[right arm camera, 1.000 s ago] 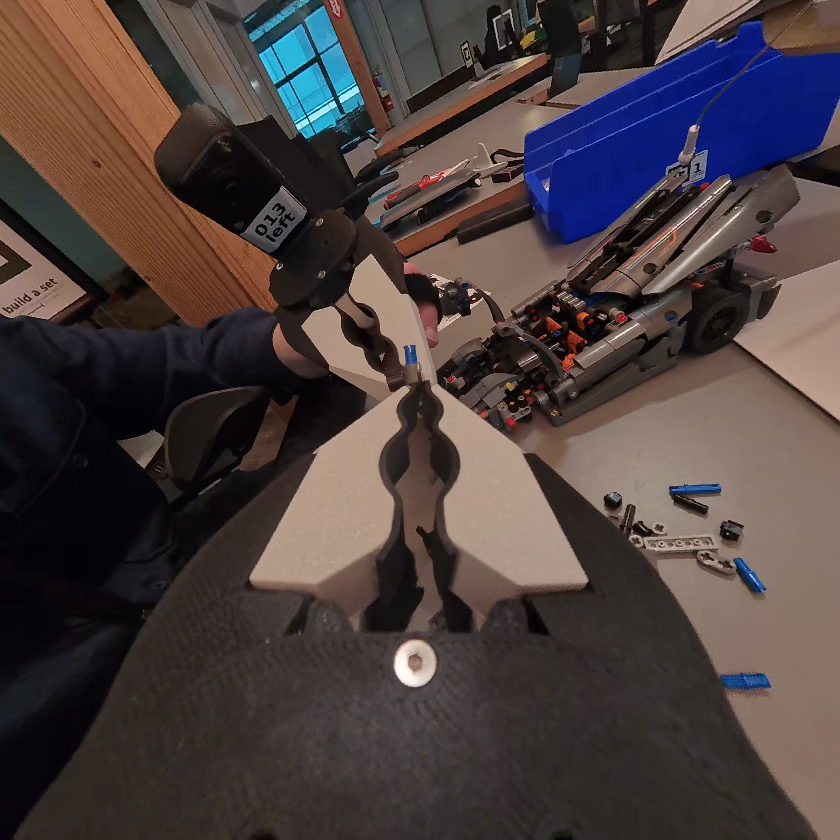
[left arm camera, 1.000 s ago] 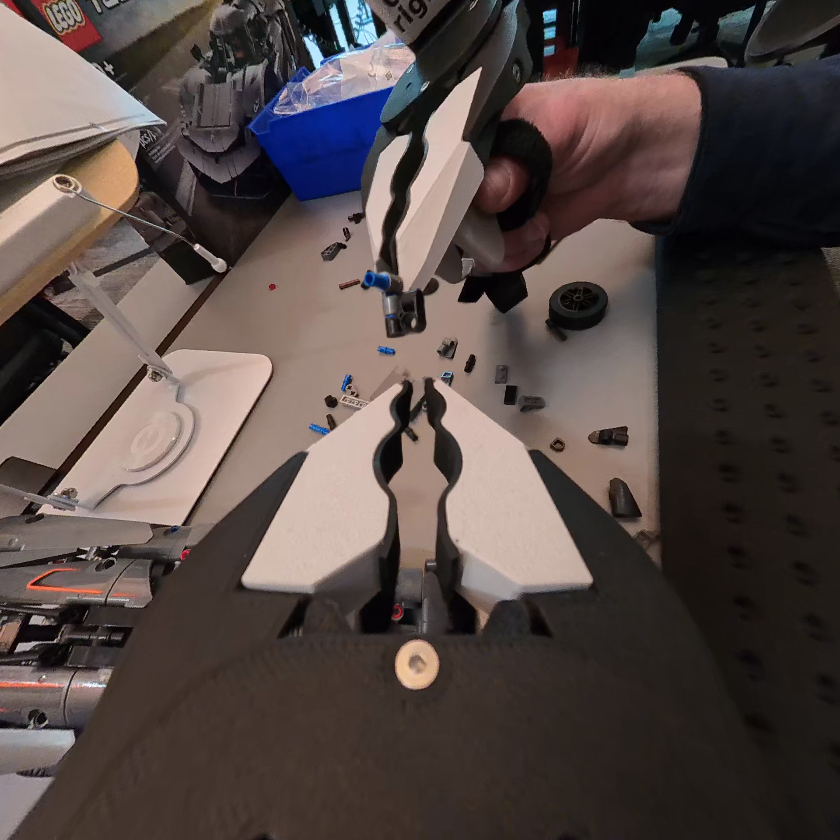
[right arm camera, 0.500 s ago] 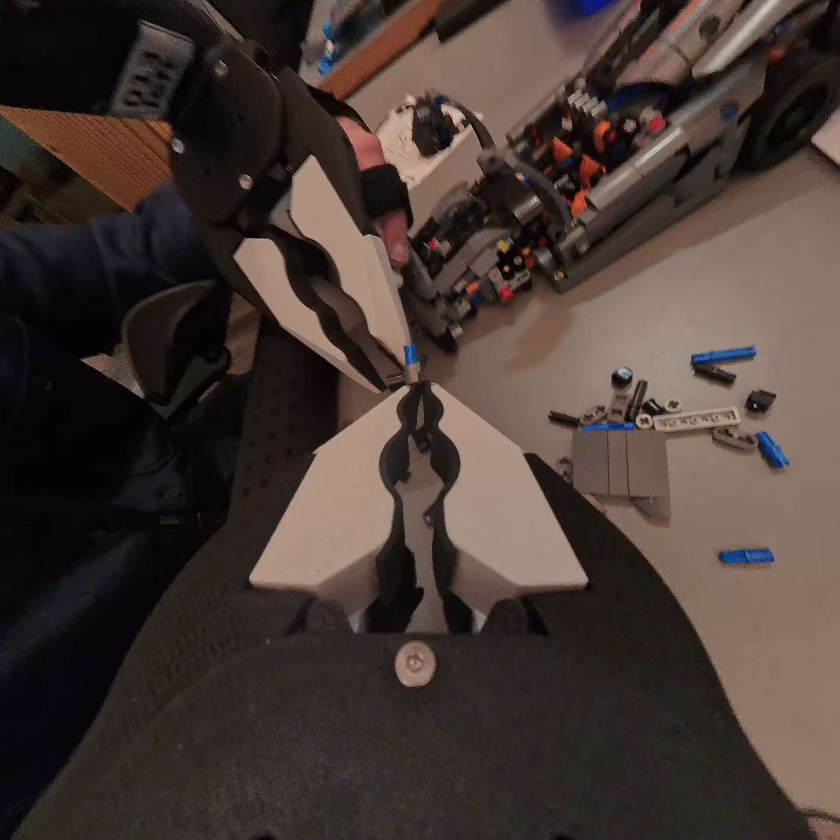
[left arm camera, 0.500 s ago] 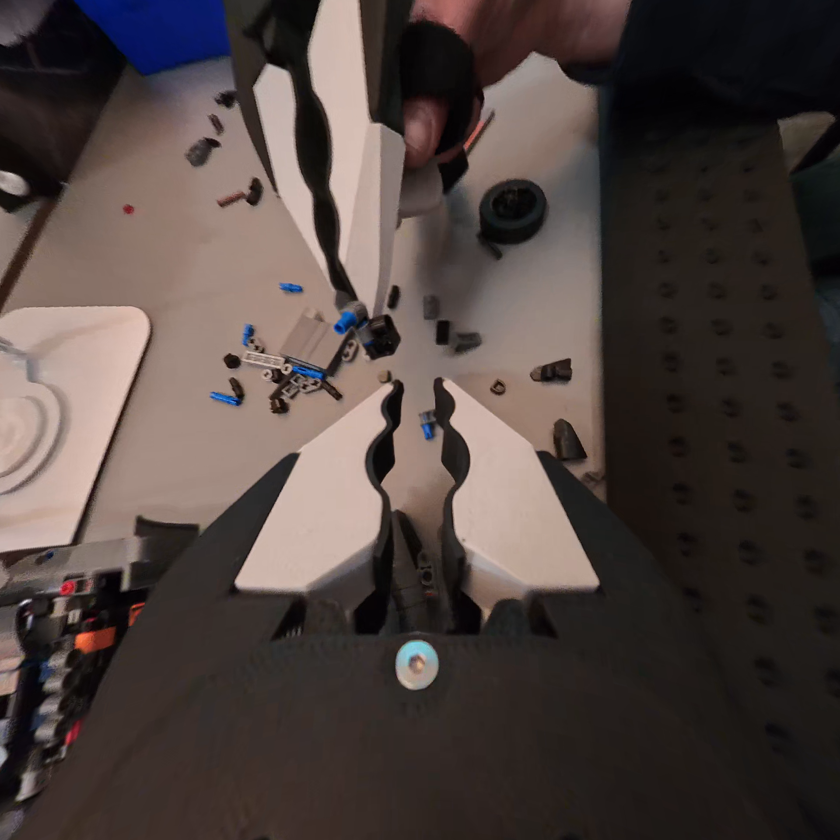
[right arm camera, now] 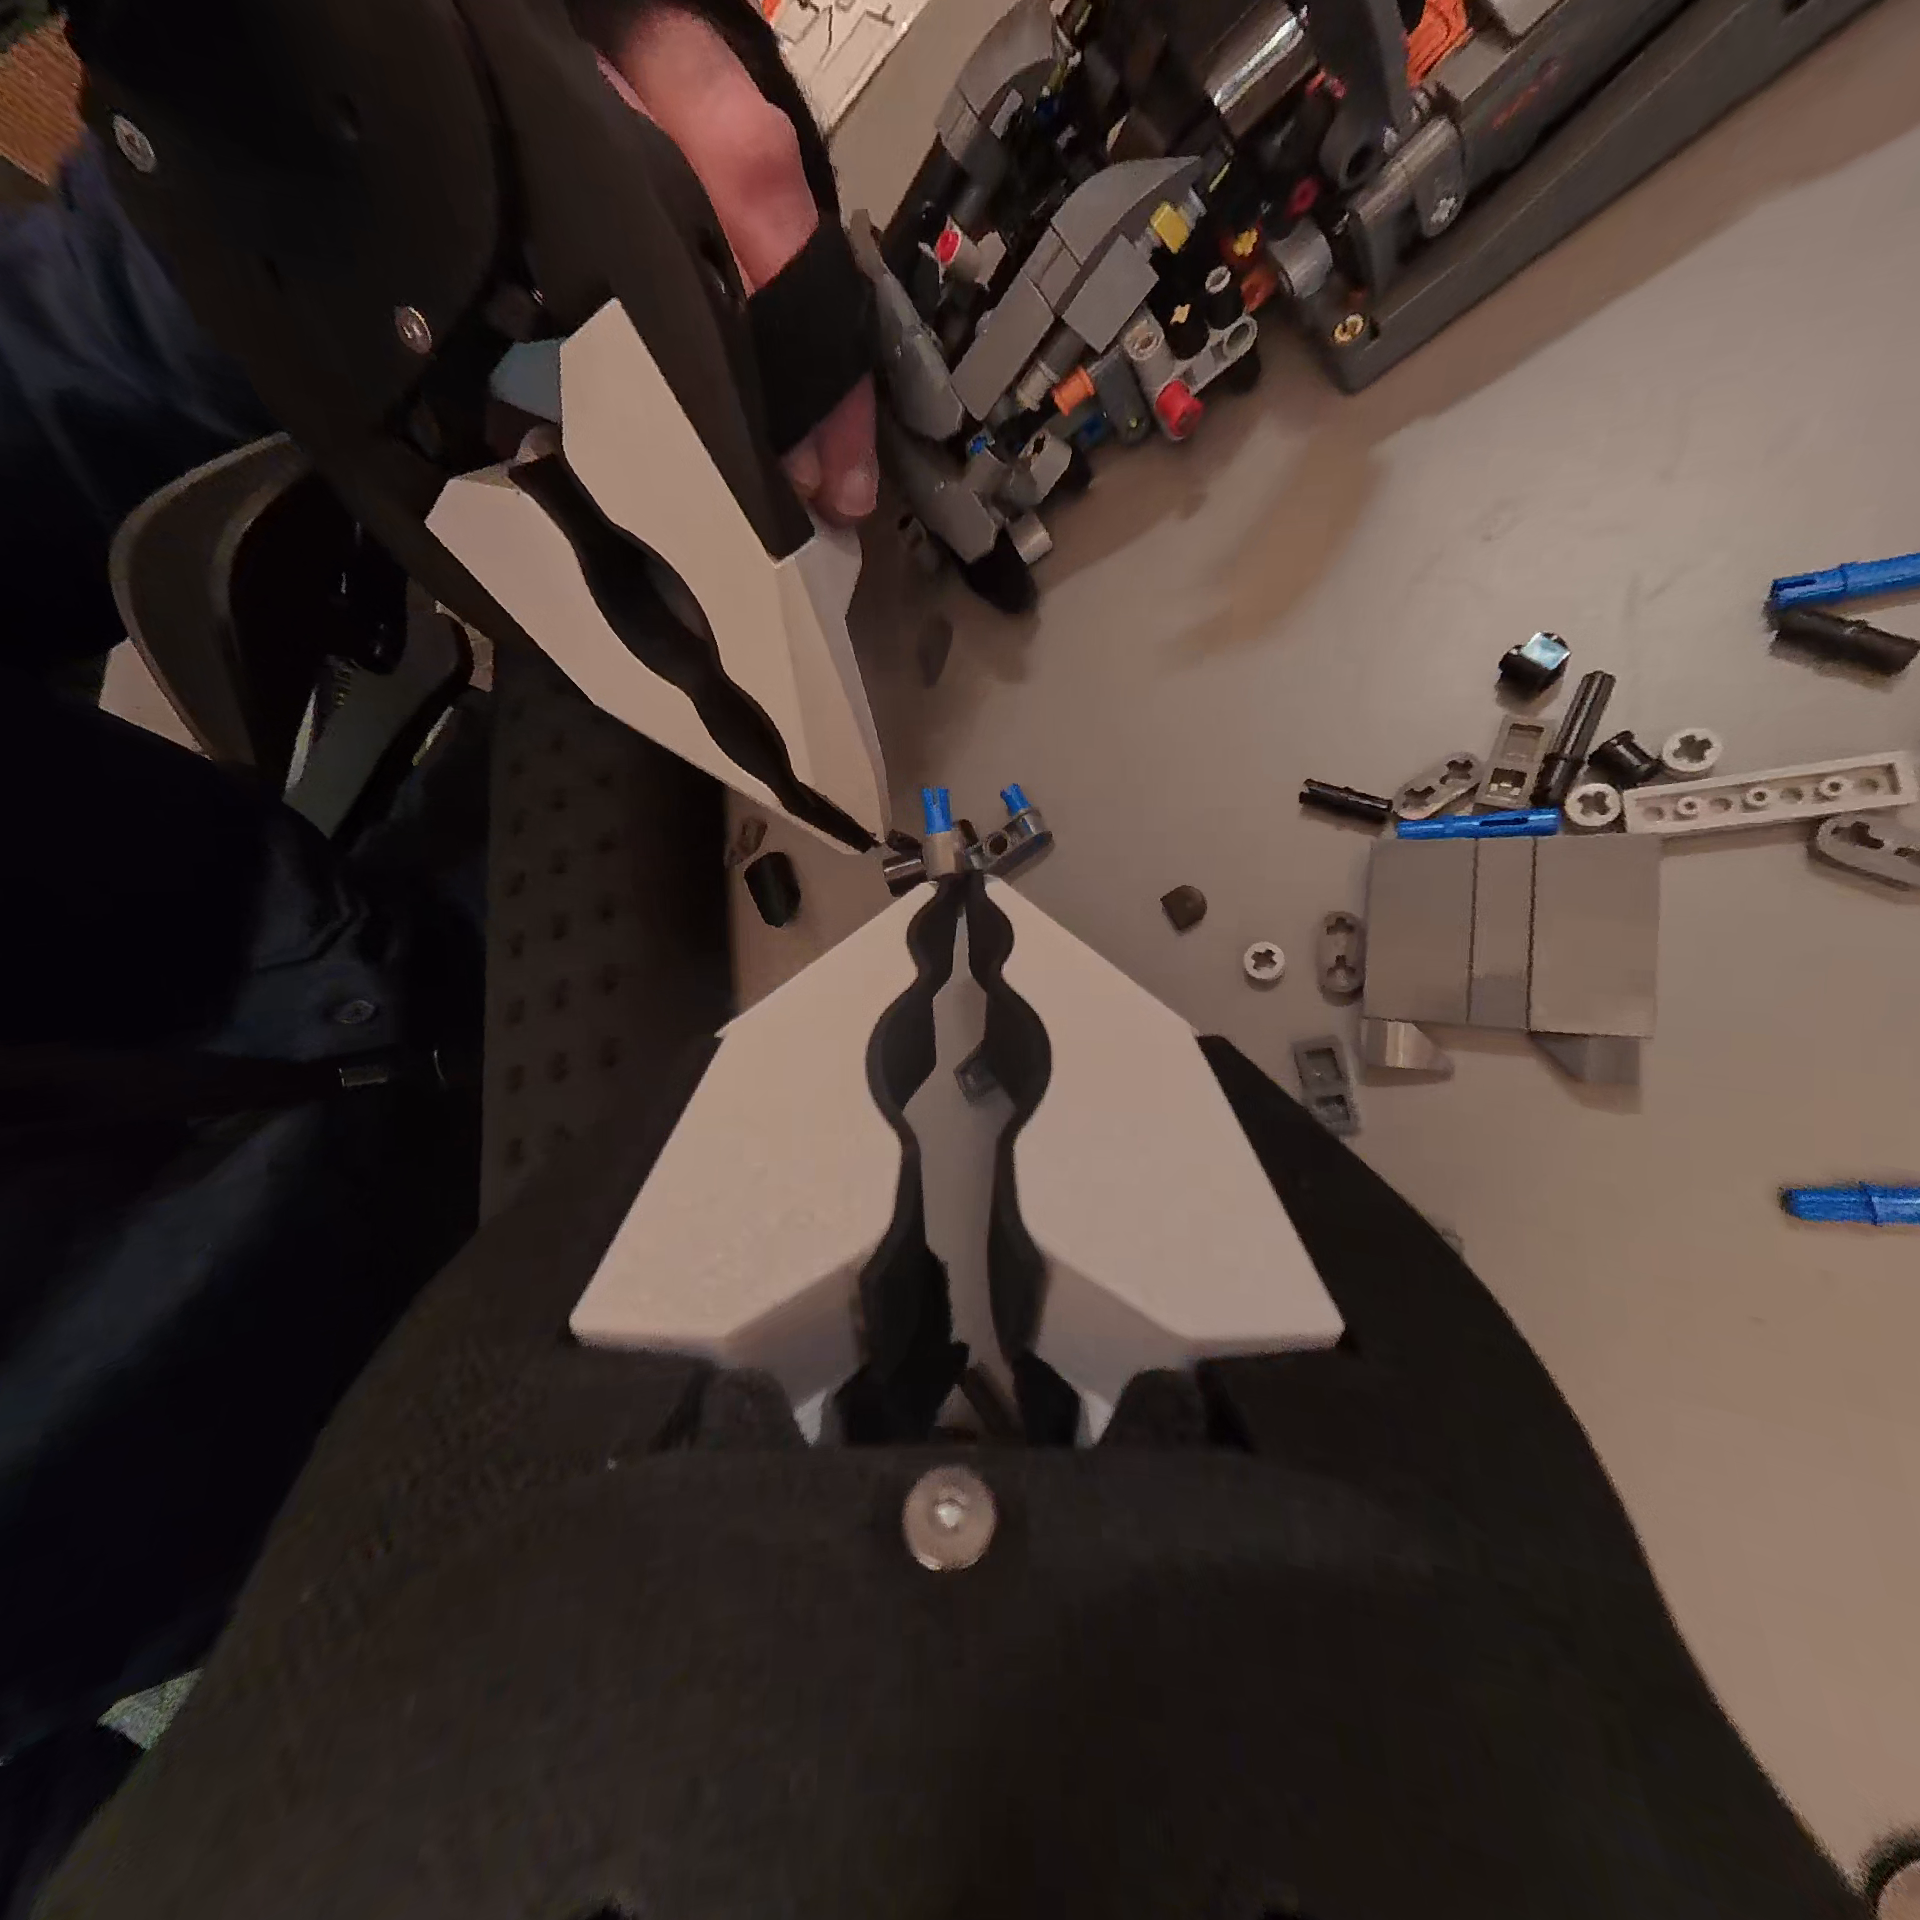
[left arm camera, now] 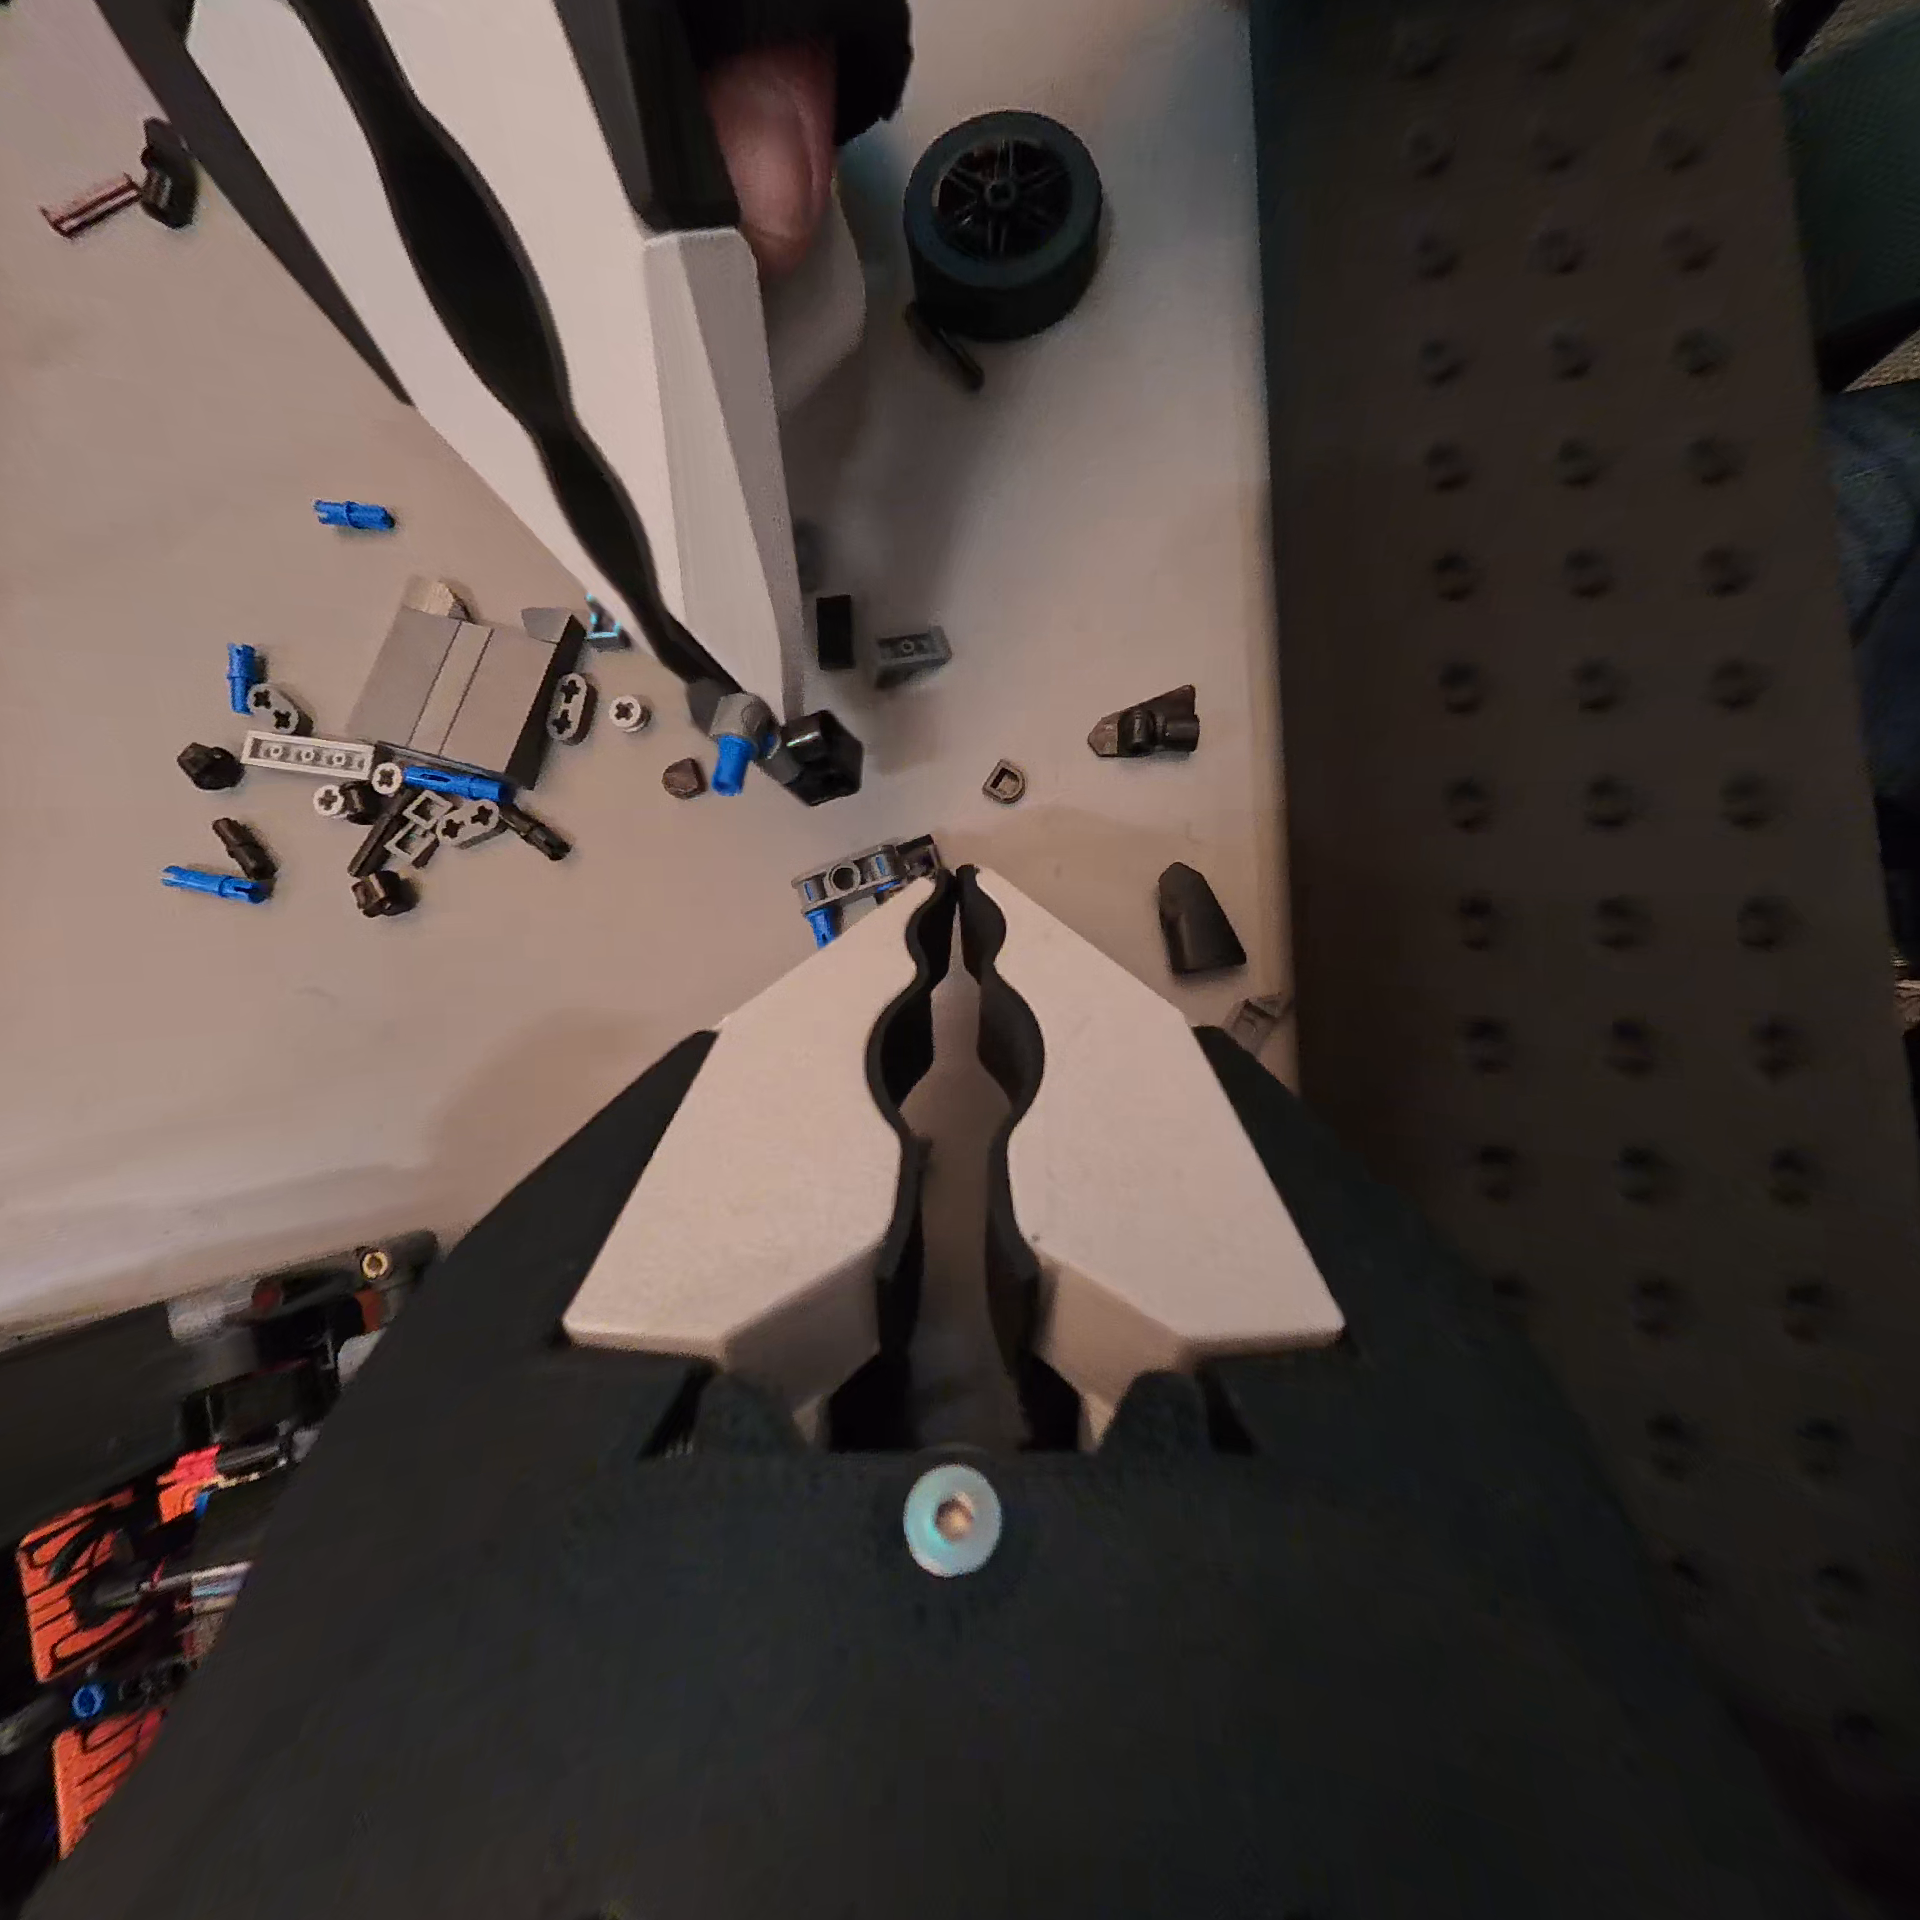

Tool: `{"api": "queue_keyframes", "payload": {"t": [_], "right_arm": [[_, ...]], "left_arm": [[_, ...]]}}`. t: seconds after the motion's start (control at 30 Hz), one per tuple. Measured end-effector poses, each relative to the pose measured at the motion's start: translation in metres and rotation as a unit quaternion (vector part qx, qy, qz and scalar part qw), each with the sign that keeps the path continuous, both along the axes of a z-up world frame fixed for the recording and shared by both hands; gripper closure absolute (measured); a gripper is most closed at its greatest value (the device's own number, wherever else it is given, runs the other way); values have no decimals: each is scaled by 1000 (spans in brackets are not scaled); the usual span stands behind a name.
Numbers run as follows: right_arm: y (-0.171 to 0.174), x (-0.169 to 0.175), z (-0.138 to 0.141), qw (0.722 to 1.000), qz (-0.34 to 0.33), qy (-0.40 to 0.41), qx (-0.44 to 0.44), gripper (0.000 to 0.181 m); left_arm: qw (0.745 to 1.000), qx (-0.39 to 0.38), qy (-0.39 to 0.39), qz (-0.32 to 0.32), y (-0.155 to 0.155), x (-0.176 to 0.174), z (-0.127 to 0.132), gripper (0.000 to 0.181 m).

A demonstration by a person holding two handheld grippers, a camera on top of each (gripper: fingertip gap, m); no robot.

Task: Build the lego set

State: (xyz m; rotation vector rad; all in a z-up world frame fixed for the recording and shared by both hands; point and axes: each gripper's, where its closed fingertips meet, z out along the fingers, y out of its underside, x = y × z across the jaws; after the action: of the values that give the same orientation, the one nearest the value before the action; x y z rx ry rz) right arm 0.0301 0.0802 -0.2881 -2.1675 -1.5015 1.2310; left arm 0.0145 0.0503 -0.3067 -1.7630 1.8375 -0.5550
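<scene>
Both lowered toward table, left hand-held gripper (left arm camera: 954, 883) closed emptily, right hand-held gripper (right arm camera: 961, 891) pinching half-hidden connector (right arm camera: 940, 850).

Left gripper (left arm camera: 954, 878) jaws closed on small grey-blue lego connector (left arm camera: 862, 878).

1. It looked like a workshop or hobby desk: a grey bench (right arm camera: 1351, 582) was strewn with loose bricks (left arm camera: 457, 686).
2. A half-built model car (right arm camera: 1195, 260) stood at its far edge, an office chair (right arm camera: 260, 623) beside it.
</scene>
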Motion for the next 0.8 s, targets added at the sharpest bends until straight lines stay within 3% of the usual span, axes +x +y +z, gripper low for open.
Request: {"api": "queue_keyframes", "payload": {"t": [0.3,0.5,0.8], "right_arm": [[-2,1,-2,1000,7,-10,3,181],[-1,2,-6,1000,5,-23,10,181],[7,-3,-18,999,-9,-43,30,181]], "left_arm": [[999,6,34,11,-1,6,-13,181],[1000,-13,11,26,4,-9,5,181],[999,4,46,21,4,1,-18,181]]}}
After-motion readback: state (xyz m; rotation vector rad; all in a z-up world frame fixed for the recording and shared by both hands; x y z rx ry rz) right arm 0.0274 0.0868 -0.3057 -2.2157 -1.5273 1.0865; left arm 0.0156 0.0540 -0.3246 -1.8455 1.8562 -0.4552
